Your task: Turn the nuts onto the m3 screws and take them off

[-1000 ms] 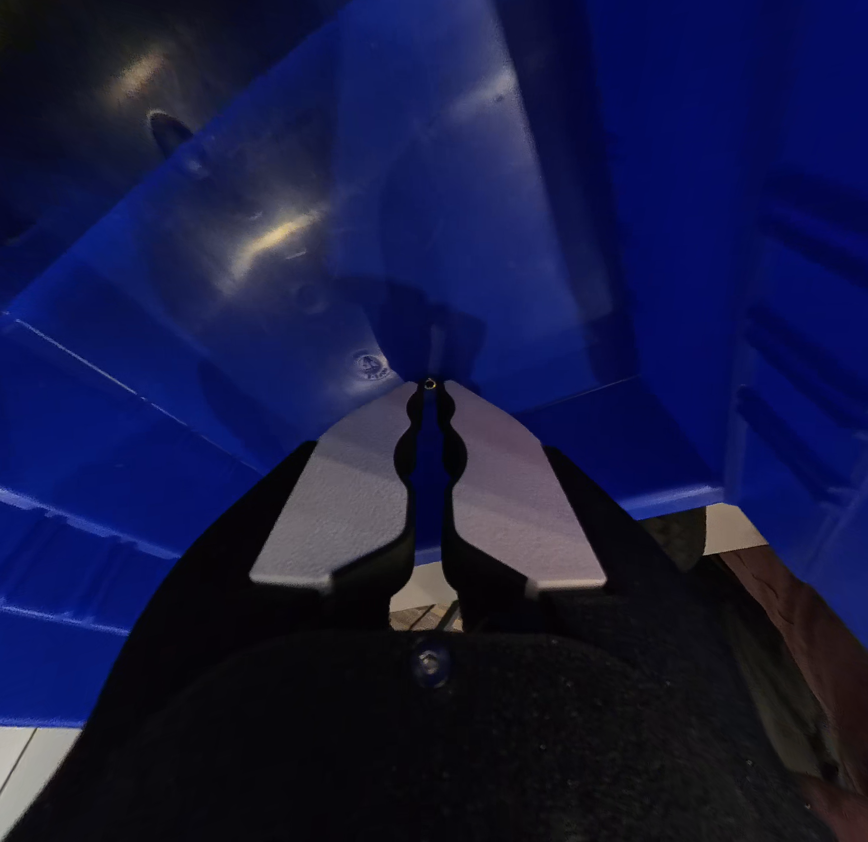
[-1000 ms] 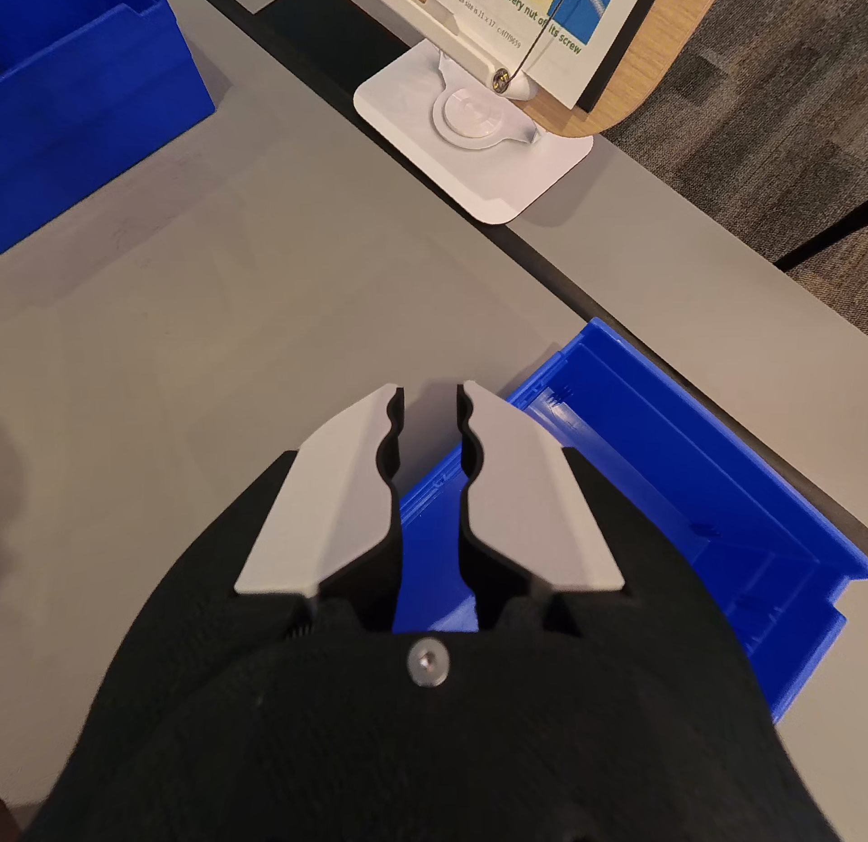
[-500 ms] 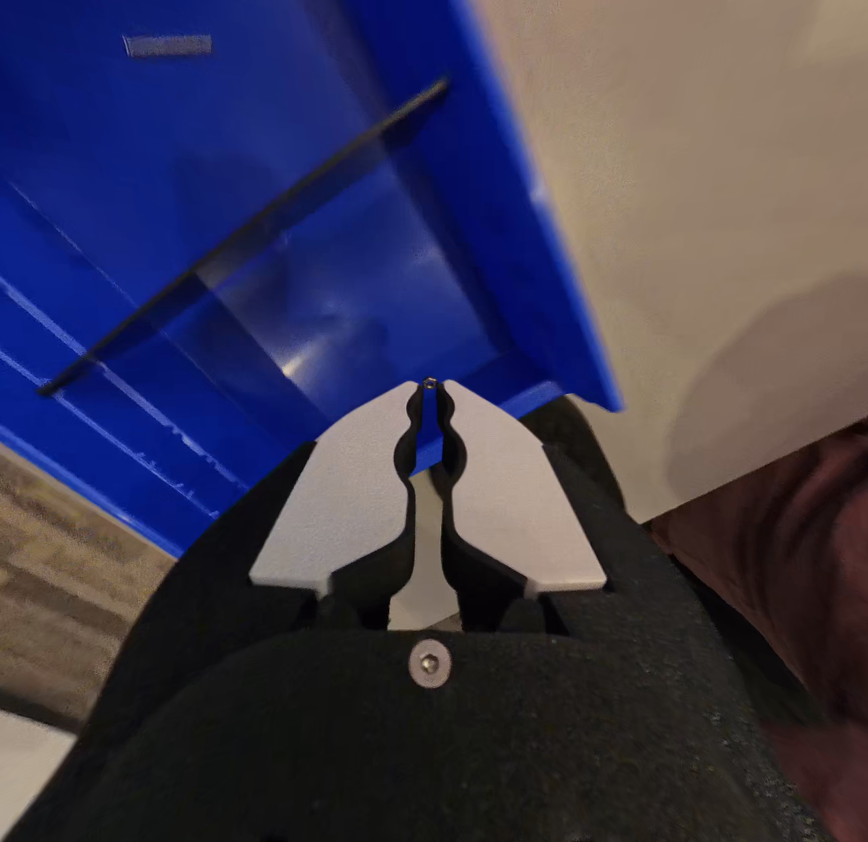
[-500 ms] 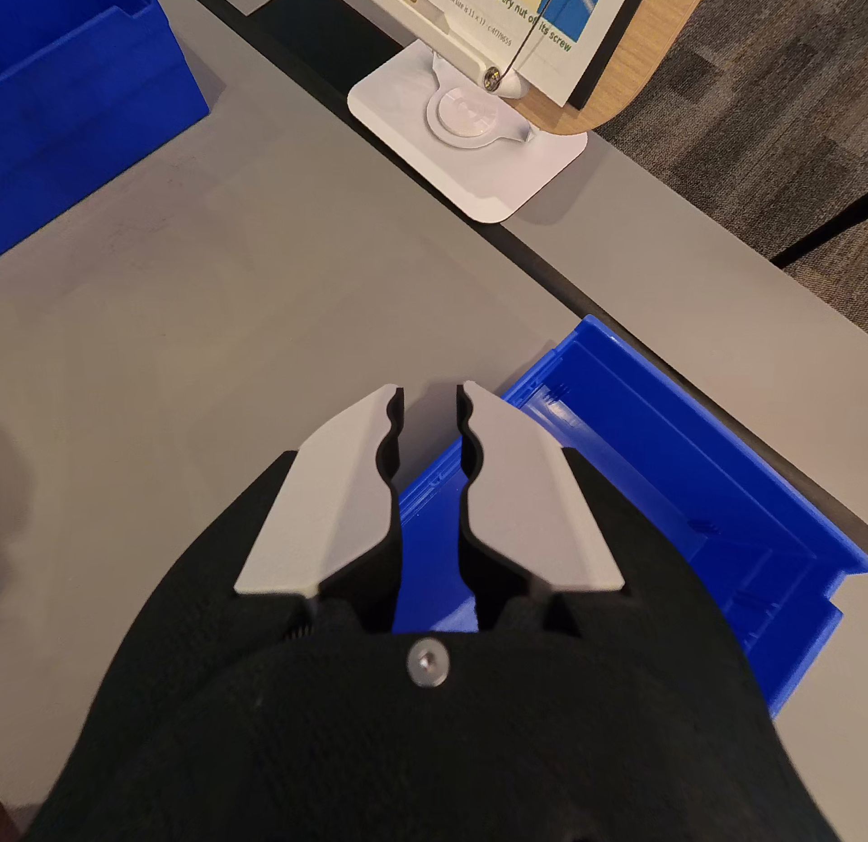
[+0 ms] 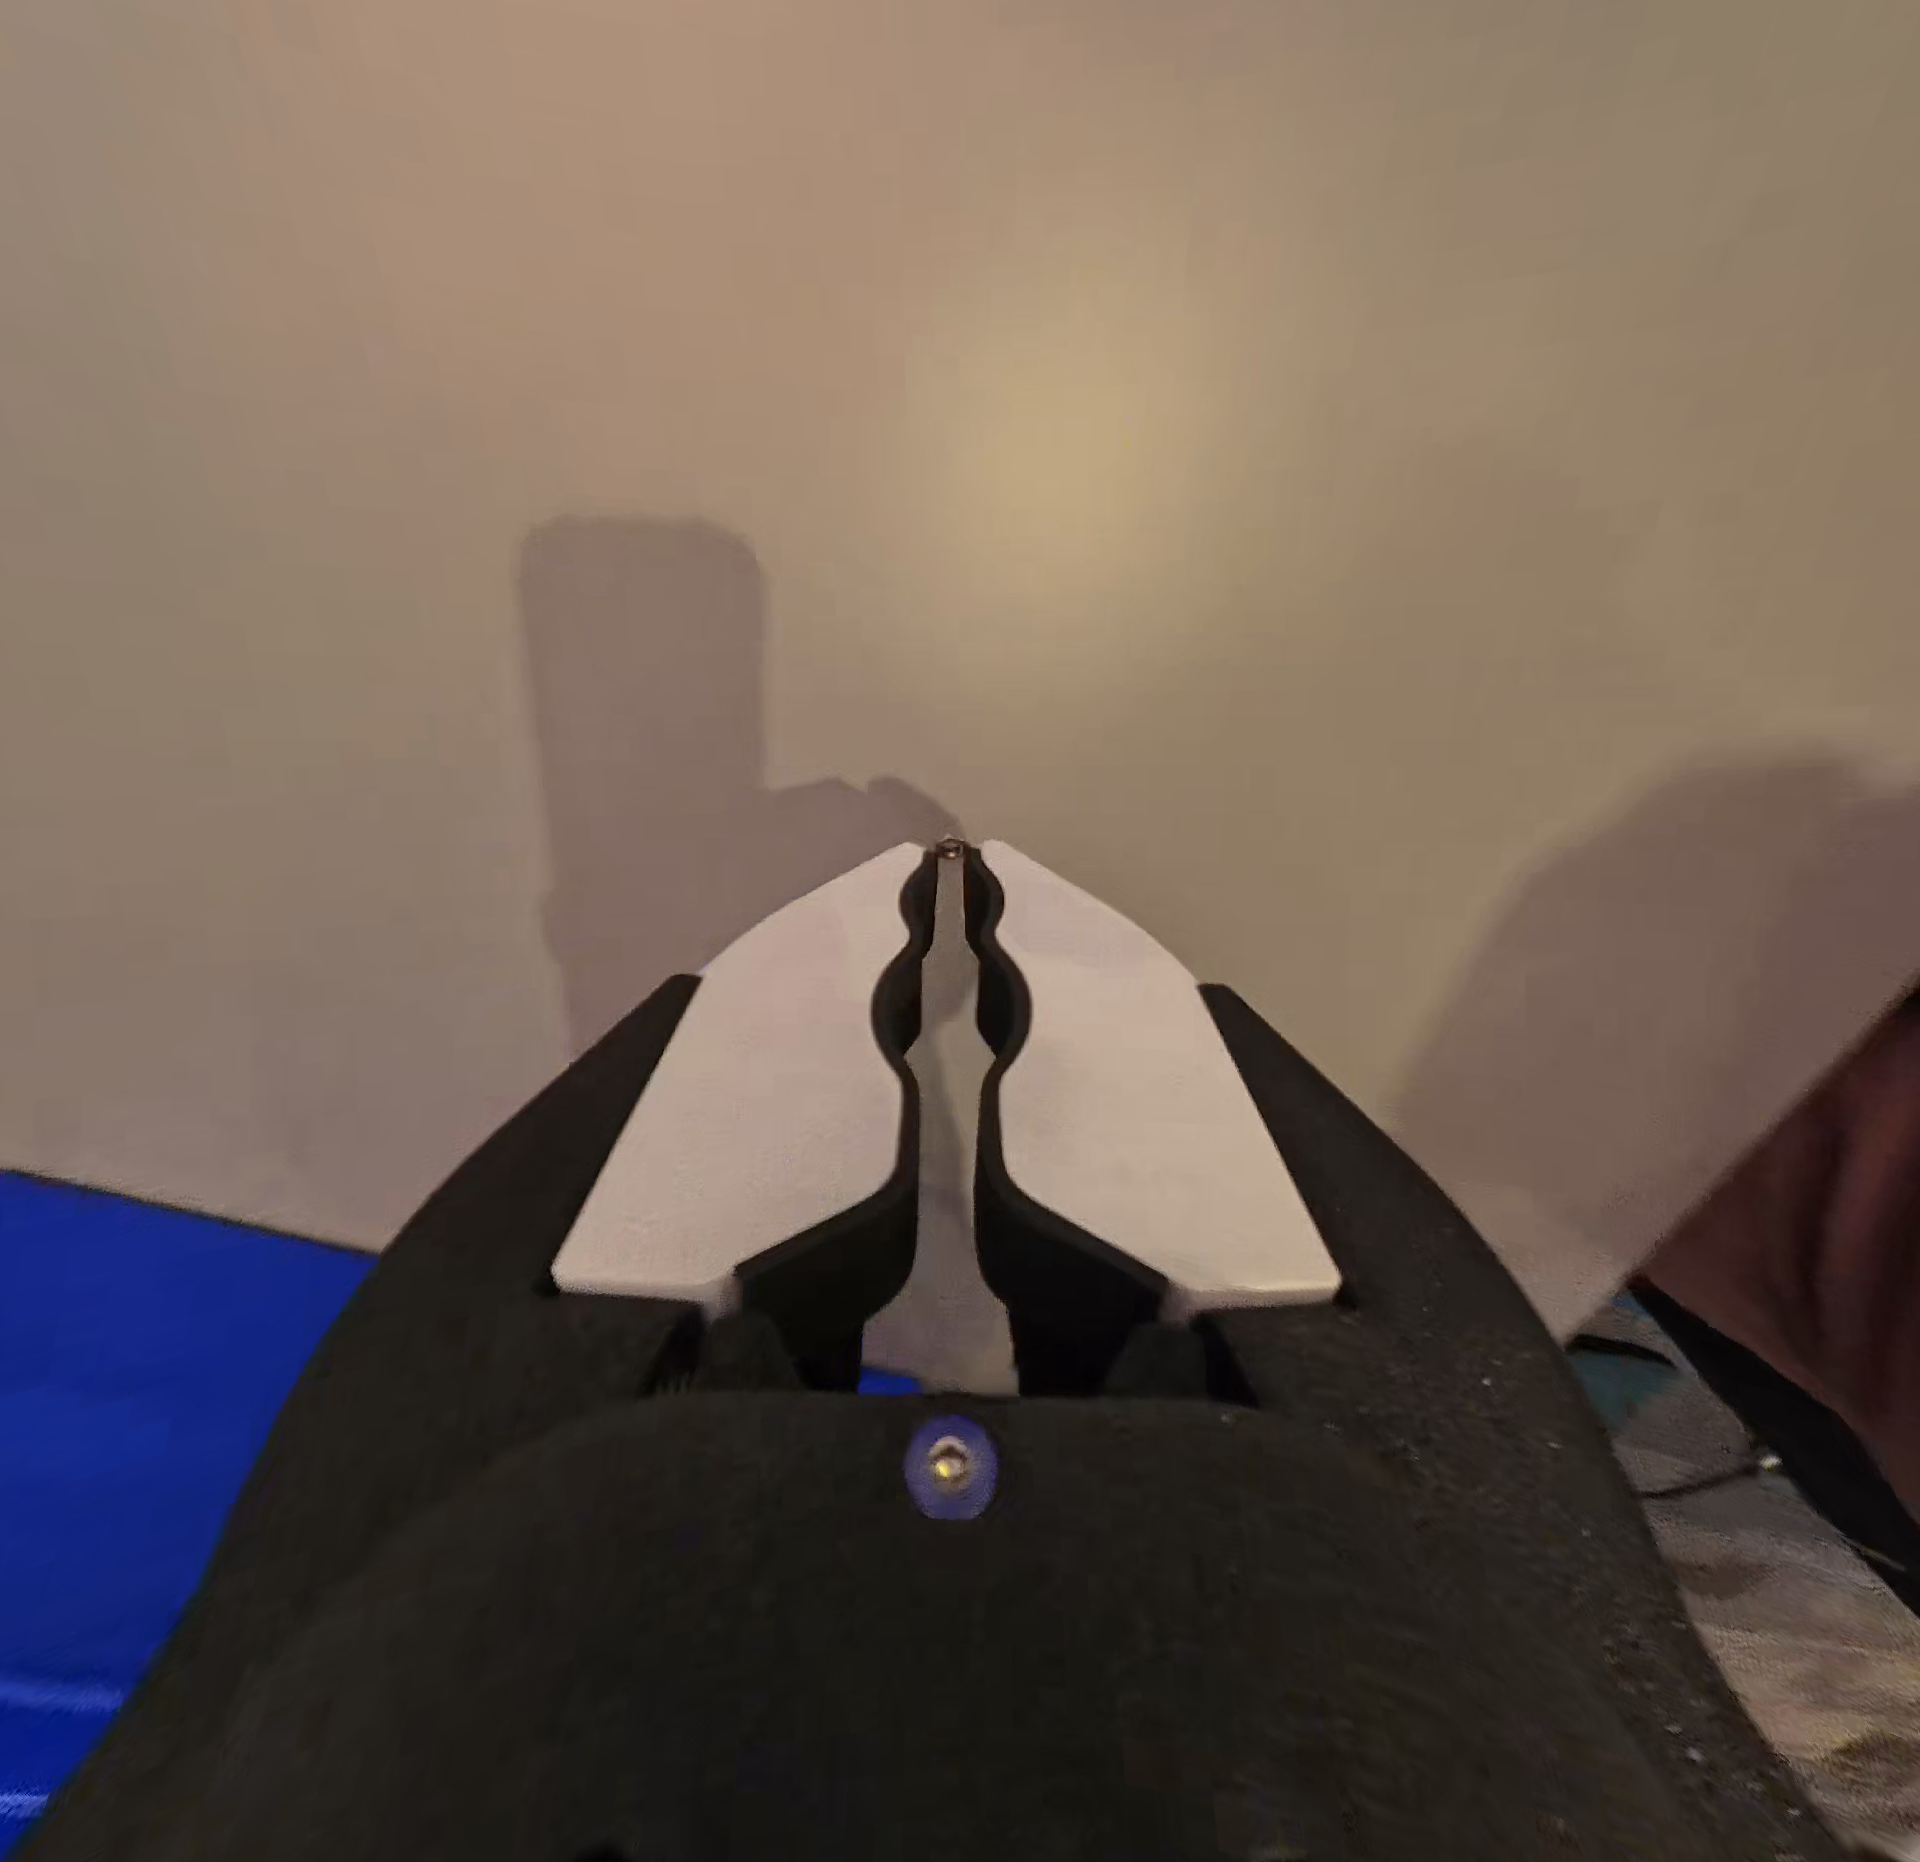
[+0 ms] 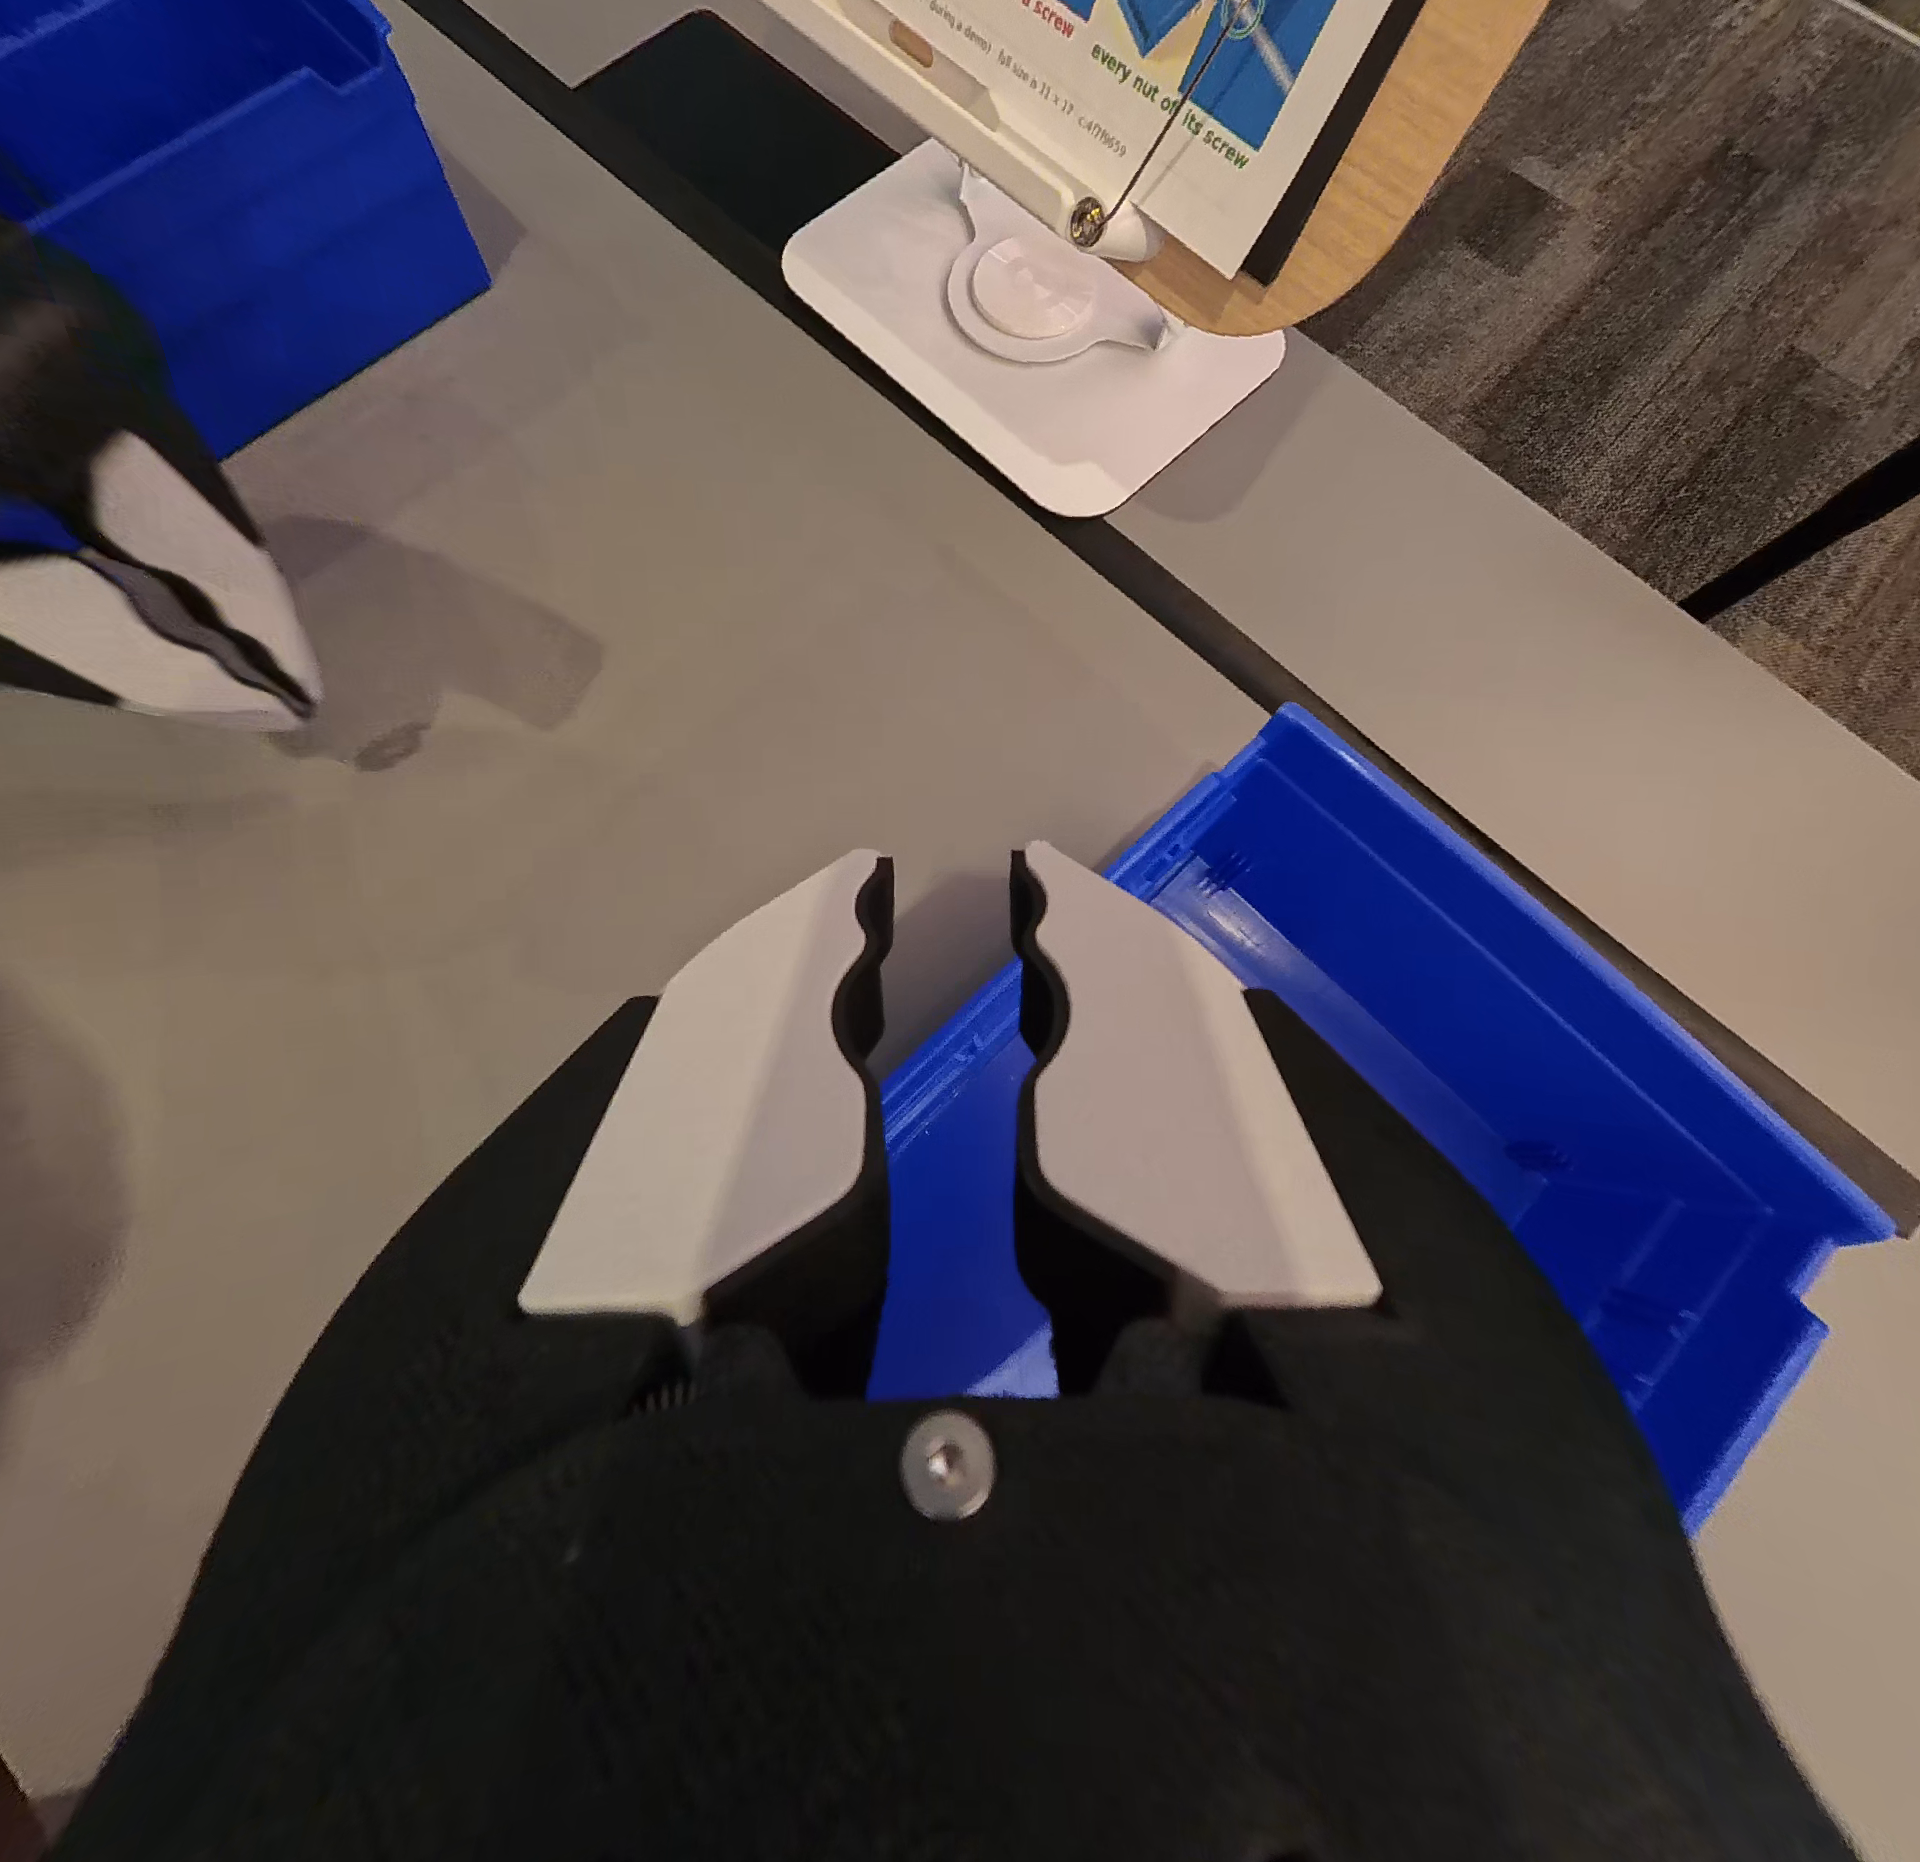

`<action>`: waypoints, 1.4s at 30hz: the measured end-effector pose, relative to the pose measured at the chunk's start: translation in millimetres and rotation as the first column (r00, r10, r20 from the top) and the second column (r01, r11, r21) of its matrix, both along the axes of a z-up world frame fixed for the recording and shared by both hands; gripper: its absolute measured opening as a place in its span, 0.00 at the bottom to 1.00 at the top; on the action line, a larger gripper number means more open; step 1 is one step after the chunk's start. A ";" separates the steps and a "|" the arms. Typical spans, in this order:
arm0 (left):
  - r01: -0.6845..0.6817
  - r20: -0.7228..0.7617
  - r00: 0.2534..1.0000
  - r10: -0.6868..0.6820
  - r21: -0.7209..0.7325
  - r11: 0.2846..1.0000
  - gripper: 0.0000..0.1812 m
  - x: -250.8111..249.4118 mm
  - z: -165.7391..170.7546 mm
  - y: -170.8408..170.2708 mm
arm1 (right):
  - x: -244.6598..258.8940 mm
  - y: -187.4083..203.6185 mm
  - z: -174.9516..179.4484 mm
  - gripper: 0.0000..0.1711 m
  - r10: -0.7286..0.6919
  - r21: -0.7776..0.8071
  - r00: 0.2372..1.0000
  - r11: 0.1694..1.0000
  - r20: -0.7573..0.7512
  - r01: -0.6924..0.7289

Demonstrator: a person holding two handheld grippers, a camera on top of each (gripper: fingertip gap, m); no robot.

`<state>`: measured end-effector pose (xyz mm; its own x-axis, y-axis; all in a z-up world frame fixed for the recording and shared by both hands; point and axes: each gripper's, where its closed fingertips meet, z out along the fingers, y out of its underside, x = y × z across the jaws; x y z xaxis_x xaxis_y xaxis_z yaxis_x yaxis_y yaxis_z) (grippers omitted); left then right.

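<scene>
One tiny metal nut is pinched at the very tips of the left gripper above the grey tabletop, apparently for threading, while the right gripper is held spread and empty over the blue plastic bin.

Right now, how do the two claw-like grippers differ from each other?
The left gripper is pinched shut on a tiny metal part at its very tips; the right gripper stands open with nothing between its fingers. The left one hangs over bare grey table; the right one hangs at the corner of a blue bin. Both share the same build: pale grey fingers with wavy black inner edges on a black body.
</scene>
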<state>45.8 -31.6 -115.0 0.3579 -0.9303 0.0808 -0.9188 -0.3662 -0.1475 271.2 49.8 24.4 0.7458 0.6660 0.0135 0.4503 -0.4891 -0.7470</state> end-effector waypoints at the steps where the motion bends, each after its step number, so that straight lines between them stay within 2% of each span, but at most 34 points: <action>1: 0.007 -0.021 1.000 -0.007 0.012 1.000 0.03 2.4 -8.2 5.6 | 1.7 -0.6 1.7 0.13 -0.002 0.004 1.000 1.000 -0.006 0.002; 7: 0.041 -0.096 0.995 -0.040 0.008 0.999 0.03 4.3 -40.0 21.4 | 11.4 -2.2 10.1 0.13 -0.014 0.022 0.999 1.000 -0.042 0.015; 17: 0.046 -0.104 0.993 -0.049 -0.034 0.998 0.04 3.1 -48.6 22.9 | 13.0 -2.0 9.0 0.13 -0.008 0.013 0.999 1.000 -0.049 0.009; 18: 0.041 -0.094 0.995 -0.044 -0.033 0.999 0.08 3.9 -47.7 23.4 | 12.9 -2.1 8.8 0.13 -0.007 0.012 0.999 1.000 -0.049 0.008; 21: 0.016 -0.008 1.000 -0.017 -0.054 0.998 0.10 10.0 -32.4 23.2 | 12.7 -2.9 10.6 0.13 -0.003 0.018 0.998 1.000 -0.058 0.004; 24: -0.031 0.087 0.996 0.032 -0.013 0.999 0.10 4.1 7.8 31.0 | 14.7 -3.7 13.4 0.13 -0.004 0.027 0.997 1.000 -0.072 0.005; 27: -0.121 0.135 0.985 0.108 0.099 0.988 0.11 -32.0 62.1 49.1 | 17.3 -4.3 15.9 0.13 -0.007 0.034 0.996 0.999 -0.085 0.010; 29: -0.208 0.128 0.974 0.189 0.160 0.965 0.12 -73.4 92.7 62.7 | 18.2 -3.8 17.5 0.13 -0.010 0.040 0.996 0.999 -0.094 0.014; 32: -0.389 0.067 0.921 0.384 0.222 0.894 0.13 -152.8 114.6 86.8 | 18.9 -2.0 17.6 0.13 -0.017 0.044 0.995 0.999 -0.095 0.021; 35: -0.578 0.041 0.813 0.581 0.179 0.796 0.12 -214.9 103.4 105.4 | 20.0 1.1 13.7 0.13 -0.034 0.035 0.996 0.999 -0.079 0.037; 39: -0.744 0.031 0.668 0.744 0.014 0.668 0.14 -249.2 58.9 120.2 | 18.4 4.8 4.8 0.13 -0.042 0.009 0.998 0.999 -0.054 0.043; 41: -0.759 0.011 0.651 0.759 -0.018 0.651 0.14 -255.5 37.6 128.5 | 16.8 6.4 0.3 0.13 -0.041 -0.004 0.998 0.999 -0.045 0.041; 42: -0.732 -0.003 0.681 0.732 -0.001 0.681 0.14 -258.1 28.5 134.1 | 15.5 6.7 -1.7 0.13 -0.037 -0.010 0.998 0.999 -0.042 0.036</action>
<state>-212.2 102.5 -86.5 0.9249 -0.3717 0.0807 -0.3582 -0.9225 -0.1440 286.7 56.5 22.7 0.7694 0.6383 -0.0248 0.3999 -0.5115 -0.7605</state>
